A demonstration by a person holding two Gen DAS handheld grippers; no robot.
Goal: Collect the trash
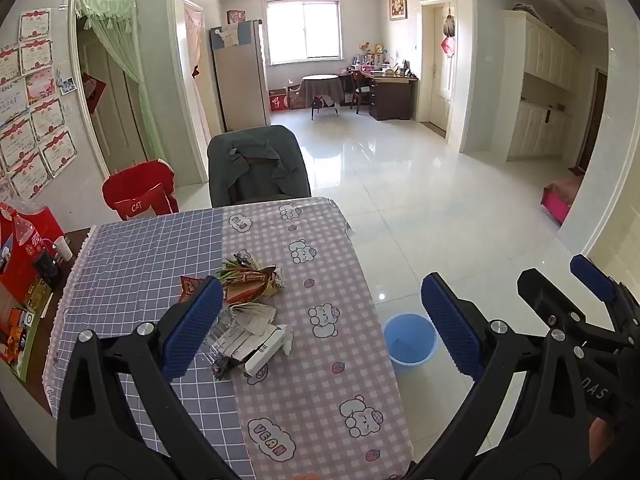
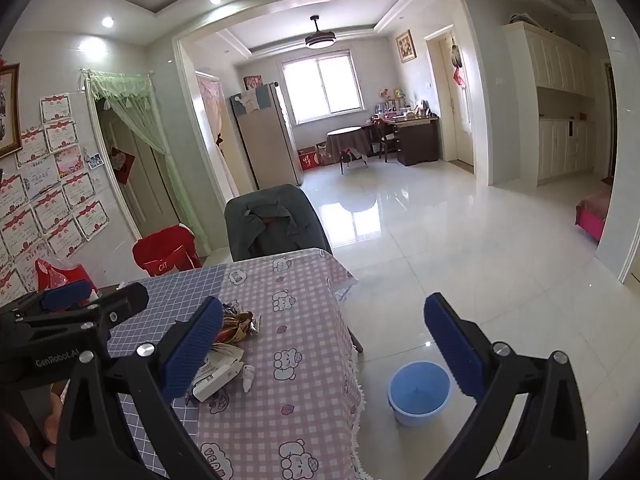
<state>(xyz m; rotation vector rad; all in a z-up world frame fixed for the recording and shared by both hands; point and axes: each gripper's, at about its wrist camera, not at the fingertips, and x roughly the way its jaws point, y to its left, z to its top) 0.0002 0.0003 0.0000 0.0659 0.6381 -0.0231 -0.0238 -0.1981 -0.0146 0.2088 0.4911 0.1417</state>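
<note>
Checked tablecloth [image 1: 320,264] bears a trash pile [image 1: 248,312] (long axis running away), both grippers [image 1: 324,320] [image 2: 324,344] spread wide, empty.

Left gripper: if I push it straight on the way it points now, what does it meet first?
Probably the pink checked tablecloth, just right of the trash pile. The left gripper points down at the tabletop, jaws wide open and empty; only its left pad overlaps the wrappers. Depth is hard to judge.

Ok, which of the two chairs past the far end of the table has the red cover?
The smaller chair towards the wall with the certificates, marked CAT. The taller chair at the table's end is draped in grey-green cloth.
</note>
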